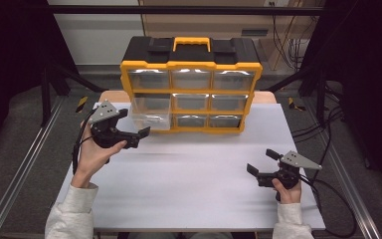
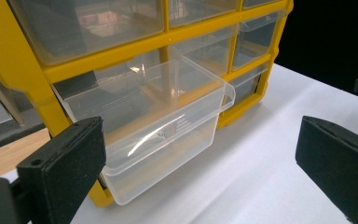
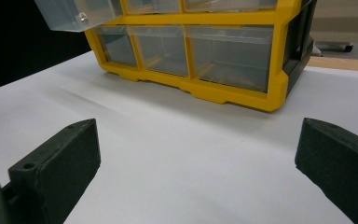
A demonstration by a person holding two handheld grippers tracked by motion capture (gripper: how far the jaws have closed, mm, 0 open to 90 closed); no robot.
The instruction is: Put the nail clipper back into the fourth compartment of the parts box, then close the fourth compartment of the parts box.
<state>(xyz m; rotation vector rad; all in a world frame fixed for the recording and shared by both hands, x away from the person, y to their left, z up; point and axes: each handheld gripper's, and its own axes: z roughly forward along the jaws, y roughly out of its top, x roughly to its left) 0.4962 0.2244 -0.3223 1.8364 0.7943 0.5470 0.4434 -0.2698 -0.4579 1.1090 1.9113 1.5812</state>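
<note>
A yellow and black organizer [image 1: 191, 84] with clear drawers stands at the back of the white table top. Its middle-left clear drawer [image 1: 150, 113] [image 2: 158, 126] is pulled out toward me. A small object [image 3: 82, 17] lies in that drawer. My left gripper [image 1: 133, 126] is open just left of the drawer, with nothing between its jaws. My right gripper [image 1: 262, 162] is open near the table's front right, well away from the organizer [image 3: 200, 51].
The white sheet [image 1: 194, 179] covers the table between the organizer and my hands. Black frame rails [image 1: 45, 84] stand at both sides, and cables [image 1: 328, 189] trail at the right edge.
</note>
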